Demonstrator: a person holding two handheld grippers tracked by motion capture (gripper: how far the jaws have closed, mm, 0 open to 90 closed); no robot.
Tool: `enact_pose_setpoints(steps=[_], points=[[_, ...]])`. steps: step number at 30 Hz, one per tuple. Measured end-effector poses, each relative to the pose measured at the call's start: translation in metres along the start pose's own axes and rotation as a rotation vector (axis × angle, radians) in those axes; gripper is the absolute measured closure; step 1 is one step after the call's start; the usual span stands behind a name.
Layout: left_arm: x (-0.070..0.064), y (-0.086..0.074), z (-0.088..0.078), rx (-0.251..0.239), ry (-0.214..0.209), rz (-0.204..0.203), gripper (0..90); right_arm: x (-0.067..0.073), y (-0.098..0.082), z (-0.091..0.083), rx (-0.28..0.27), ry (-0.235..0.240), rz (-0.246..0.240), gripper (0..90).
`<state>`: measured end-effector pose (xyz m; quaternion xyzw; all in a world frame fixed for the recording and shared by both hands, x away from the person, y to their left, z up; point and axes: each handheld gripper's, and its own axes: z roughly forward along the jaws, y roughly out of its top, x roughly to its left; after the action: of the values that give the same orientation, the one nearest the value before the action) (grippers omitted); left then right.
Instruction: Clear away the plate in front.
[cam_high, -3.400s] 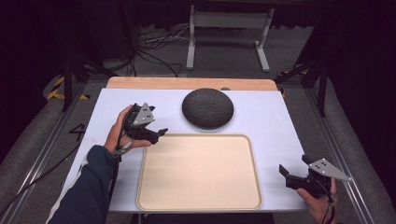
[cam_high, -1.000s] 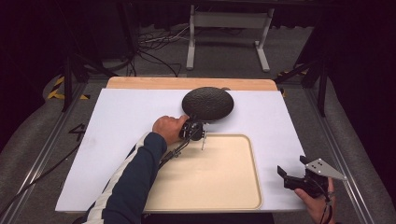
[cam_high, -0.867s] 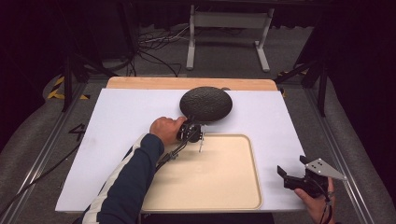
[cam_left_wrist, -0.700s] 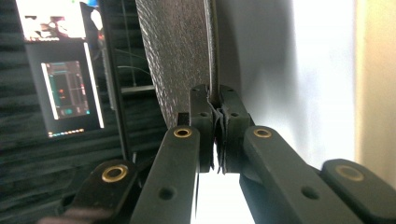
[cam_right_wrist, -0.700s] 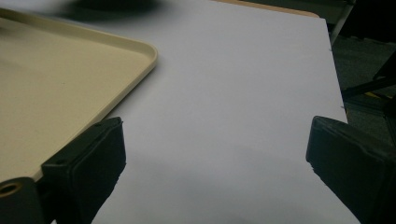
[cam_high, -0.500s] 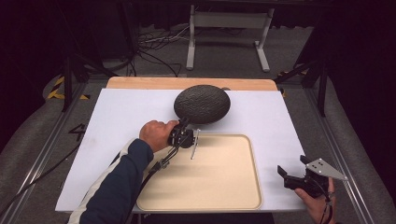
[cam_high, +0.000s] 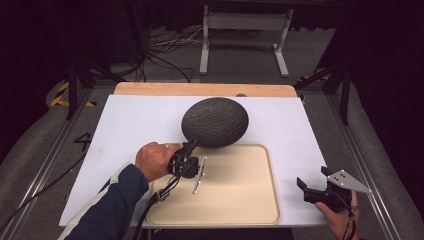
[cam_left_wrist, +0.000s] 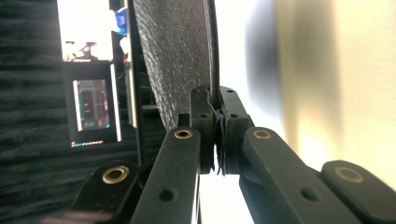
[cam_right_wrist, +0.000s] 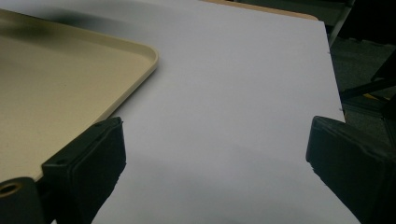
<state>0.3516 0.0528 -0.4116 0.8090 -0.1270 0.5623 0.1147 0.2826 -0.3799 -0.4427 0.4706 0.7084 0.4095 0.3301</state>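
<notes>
Plate (cam_high: 215, 121) pinched by left claw (cam_high: 191, 145) above bare tray (cam_high: 240, 200).

Table: we see the white table top (cam_high: 130, 130) lit bright and even in the high view.
Room: the floor and back behind it are dim, almost black at the sides.
Shadow: a soft dark patch lies on the tan tray (cam_high: 235, 190) under the dark round plate (cam_high: 215, 121).
Left gripper view: the light part on the right is washed out with glare, and the plate's shadow there is a fuzzy smear. The black jaws up close look soft.
Right gripper view: the tray's far end (cam_right_wrist: 56, 28) is blurry, with a smudgy shadow.
</notes>
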Motion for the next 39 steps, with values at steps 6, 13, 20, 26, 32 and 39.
enact_pose_setpoints(steps=[6,13,20,26,32,39], points=[[-0.012,0.006,-0.034,-0.067,-0.011,-0.007,87.4,0.0,0.0,0.0,-0.004,0.001,0.002,5.5],[-0.031,0.01,-0.052,-0.082,-0.054,0.008,87.4,0.001,0.001,-0.001,-0.003,0.003,-0.001,5.5],[-0.049,0.013,-0.067,-0.096,-0.087,0.024,87.5,0.001,0.001,-0.001,-0.003,0.002,-0.001,5.5],[-0.061,0.012,-0.078,-0.112,-0.092,0.043,87.1,0.001,0.001,-0.001,-0.001,0.002,-0.003,5.6],[-0.071,0.011,-0.088,-0.136,-0.12,0.05,86.8,0.001,0.001,-0.001,0.0,0.001,-0.003,5.6],[-0.079,0.013,-0.085,-0.157,-0.149,0.067,85.9,0.0,0.001,-0.002,-0.003,-0.002,-0.001,5.6]])
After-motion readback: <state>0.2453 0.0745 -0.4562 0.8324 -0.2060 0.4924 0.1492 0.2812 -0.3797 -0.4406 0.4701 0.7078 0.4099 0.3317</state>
